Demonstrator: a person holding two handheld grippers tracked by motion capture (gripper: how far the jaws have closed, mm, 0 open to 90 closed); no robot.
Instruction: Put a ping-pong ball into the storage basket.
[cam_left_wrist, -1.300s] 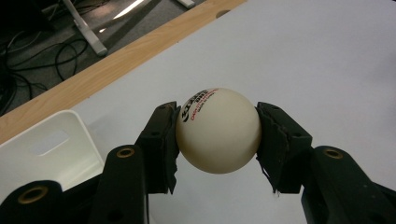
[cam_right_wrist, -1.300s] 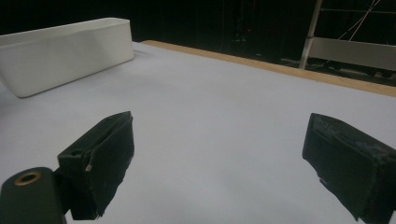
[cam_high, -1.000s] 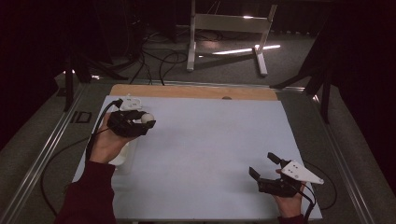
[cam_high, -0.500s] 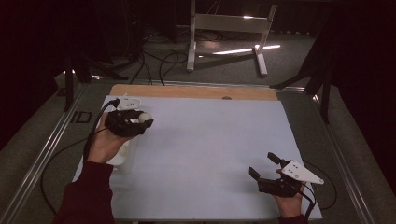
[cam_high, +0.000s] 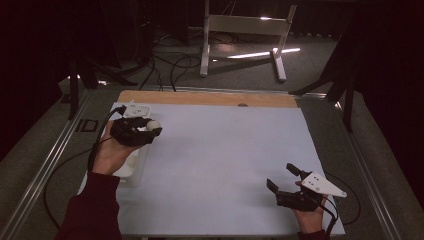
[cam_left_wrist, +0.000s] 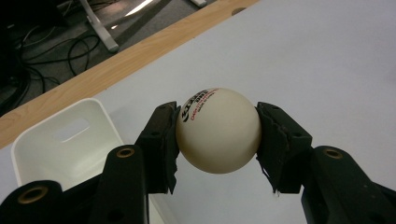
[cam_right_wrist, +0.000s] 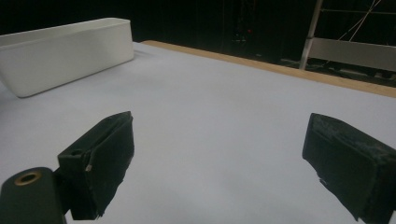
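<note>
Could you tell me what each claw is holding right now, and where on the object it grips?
The left claw clamps a white ball across its middle, one pad on each side. The right claw holds nothing.

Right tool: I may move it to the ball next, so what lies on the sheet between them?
Nothing: in the high view the sheet lies bare between right tool and ball.

Dark red sleeve (cam_high: 92, 212); black hand-held gripper (cam_high: 289, 186) bearing a grey three-cornered plate.
</note>
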